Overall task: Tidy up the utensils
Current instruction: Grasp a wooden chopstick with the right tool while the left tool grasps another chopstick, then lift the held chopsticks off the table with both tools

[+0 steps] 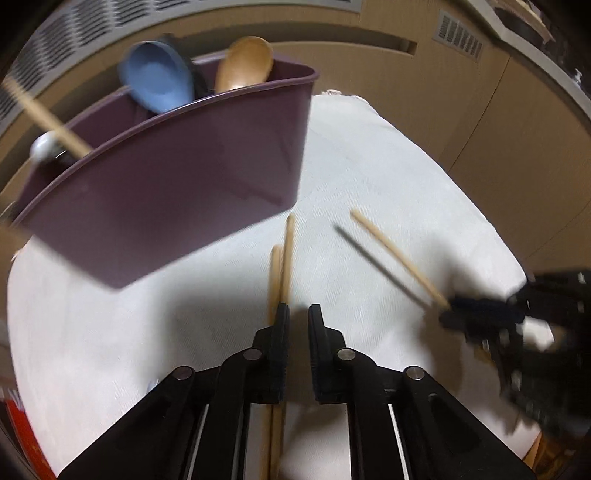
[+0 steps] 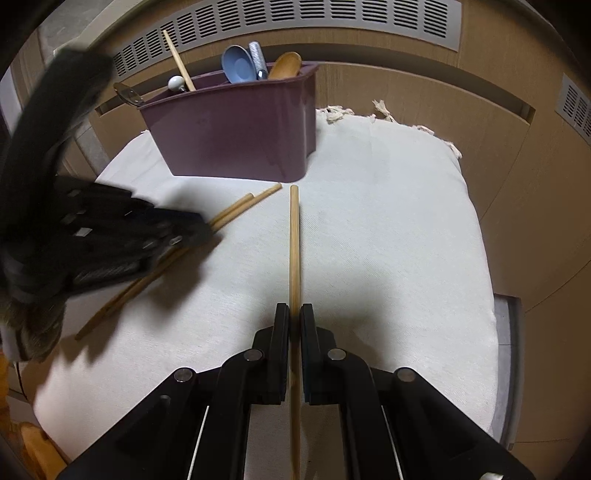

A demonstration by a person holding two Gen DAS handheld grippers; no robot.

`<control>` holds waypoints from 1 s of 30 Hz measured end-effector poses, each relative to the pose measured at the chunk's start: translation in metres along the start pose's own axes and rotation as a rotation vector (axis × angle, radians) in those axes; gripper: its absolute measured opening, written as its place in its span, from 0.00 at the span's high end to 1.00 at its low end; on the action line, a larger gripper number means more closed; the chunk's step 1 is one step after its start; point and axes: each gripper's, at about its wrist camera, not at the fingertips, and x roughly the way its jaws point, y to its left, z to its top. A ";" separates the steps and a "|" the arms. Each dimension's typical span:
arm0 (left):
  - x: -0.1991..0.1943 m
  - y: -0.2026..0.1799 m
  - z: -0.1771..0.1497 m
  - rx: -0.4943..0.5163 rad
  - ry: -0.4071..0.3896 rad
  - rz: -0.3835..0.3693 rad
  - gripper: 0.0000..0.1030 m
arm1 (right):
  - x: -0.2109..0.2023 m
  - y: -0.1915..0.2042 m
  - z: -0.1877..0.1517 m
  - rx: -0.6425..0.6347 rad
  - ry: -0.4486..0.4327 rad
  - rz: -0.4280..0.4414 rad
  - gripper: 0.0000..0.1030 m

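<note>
A purple utensil holder [image 2: 236,136] stands at the back of a white cloth [image 2: 388,229]; it also shows in the left wrist view [image 1: 177,184]. It holds a blue spoon [image 2: 238,66], a wooden spoon [image 2: 284,65], a chopstick [image 2: 179,61] and other utensils. My right gripper [image 2: 294,314] is shut on a single wooden chopstick [image 2: 294,251] that points toward the holder. My left gripper [image 1: 298,314] is open a little above two chopsticks [image 1: 282,266] that lie on the cloth under its left finger. In the right wrist view these two [image 2: 236,208] lie under the left gripper [image 2: 207,232].
The white cloth covers a cushion-like surface with a fringed far edge [image 2: 384,109]. Beige panelled walls with vent grilles [image 2: 295,18] stand behind the holder. An orange-red object [image 1: 22,435] lies at the cloth's near left edge.
</note>
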 end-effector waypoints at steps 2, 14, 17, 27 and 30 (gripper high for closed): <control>0.009 -0.003 0.014 0.021 -0.001 0.029 0.83 | 0.002 -0.002 -0.001 0.006 0.005 0.002 0.94; 0.004 0.012 -0.002 -0.006 0.021 0.075 0.94 | 0.004 -0.005 0.001 0.005 0.008 0.037 0.94; -0.008 0.017 -0.022 -0.043 0.031 0.055 0.94 | 0.003 -0.004 0.004 -0.001 0.010 0.060 0.94; -0.011 0.016 -0.022 -0.073 0.118 0.041 0.90 | 0.033 0.007 0.036 -0.039 0.075 0.059 0.86; -0.012 0.016 -0.021 -0.064 0.129 0.036 0.90 | 0.035 0.010 0.039 -0.046 0.082 0.062 0.84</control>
